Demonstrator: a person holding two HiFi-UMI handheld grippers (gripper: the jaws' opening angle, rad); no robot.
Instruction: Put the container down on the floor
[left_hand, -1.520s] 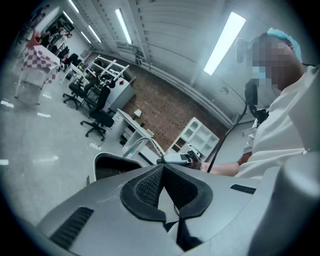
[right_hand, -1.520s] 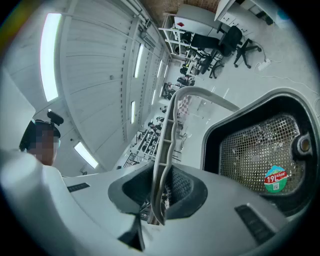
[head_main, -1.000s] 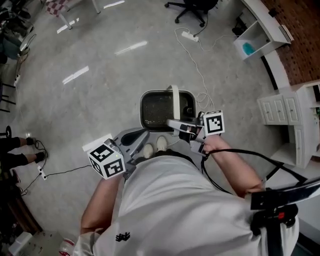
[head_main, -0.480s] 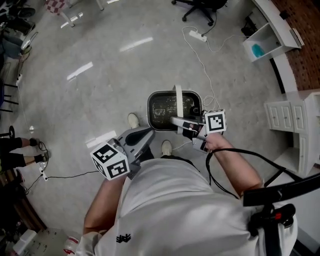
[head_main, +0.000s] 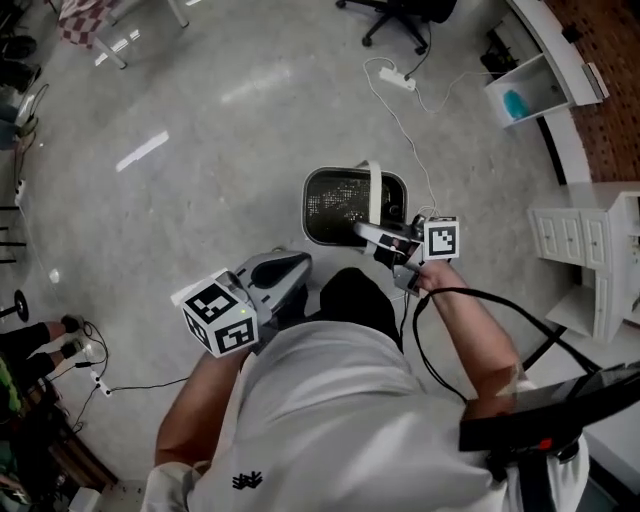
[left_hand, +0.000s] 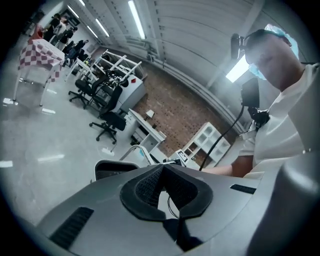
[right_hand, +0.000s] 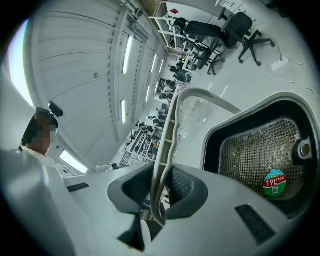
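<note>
Head view: a person carries a grey mesh-lined container (head_main: 335, 205) by its pale handle (head_main: 374, 190), which the right gripper (head_main: 368, 231) holds. The tub appears to hang low in front of the person's legs, not yet set on the polished concrete floor (head_main: 200, 150). Gripping the handle lets the container swing level for lowering. The left gripper (head_main: 290, 270) is held beside the body and carries nothing. A power strip (head_main: 397, 80) and its cable lie on the floor beyond the tub. White cabinets (head_main: 590, 250) line the right edge.

Left gripper view: the fingers are drawn together on nothing, so this hand seems a spare. Past them the container's rim shows. An office chair (left_hand: 110, 122) and a brick wall (left_hand: 175, 112) stand further off.

Right gripper view: the fingers stand narrow, clamped on the ribbed handle, which arches away over the tub's empty mesh bottom. A round sticker (right_hand: 274, 181) sits inside. The floor beneath looks bare, which should make for an easy set-down.
</note>
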